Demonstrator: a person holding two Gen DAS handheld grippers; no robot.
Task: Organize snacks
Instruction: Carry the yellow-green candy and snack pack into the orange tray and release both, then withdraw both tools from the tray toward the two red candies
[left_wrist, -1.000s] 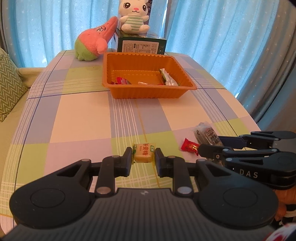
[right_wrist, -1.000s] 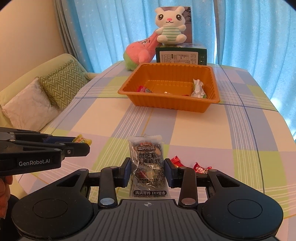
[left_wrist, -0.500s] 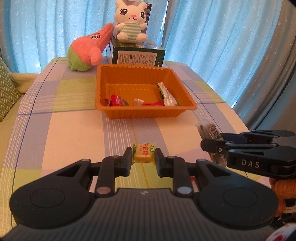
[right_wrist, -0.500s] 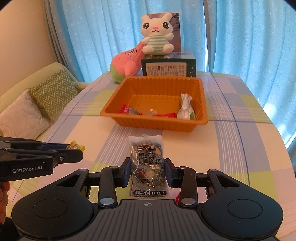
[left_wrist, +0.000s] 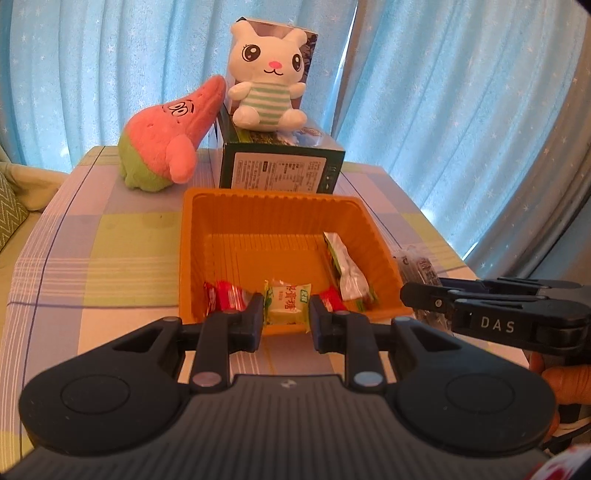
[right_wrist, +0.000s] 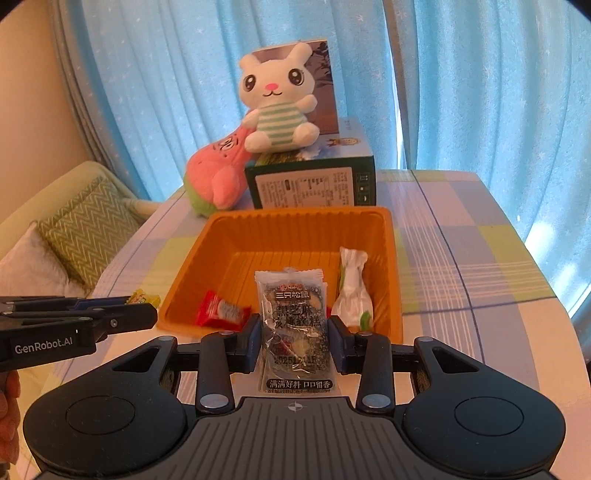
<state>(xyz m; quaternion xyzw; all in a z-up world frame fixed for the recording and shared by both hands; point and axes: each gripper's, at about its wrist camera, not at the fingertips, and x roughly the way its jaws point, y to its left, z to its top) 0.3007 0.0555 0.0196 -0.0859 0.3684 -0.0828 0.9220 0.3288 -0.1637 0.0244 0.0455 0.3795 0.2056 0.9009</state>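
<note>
Only rightward: pillow (right_wrist: 86, 225) (chevron).

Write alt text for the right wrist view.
The right gripper clamps a clear packet of dark sesame cake upright at the near edge of an orange tray holding a red candy and a white wrapped snack. Behind the tray, a white bunny plush sits on a green box.

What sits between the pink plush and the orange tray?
Only bare checked tablecloth lies between the pink plush and the orange tray, seen best in the left wrist view.
</note>
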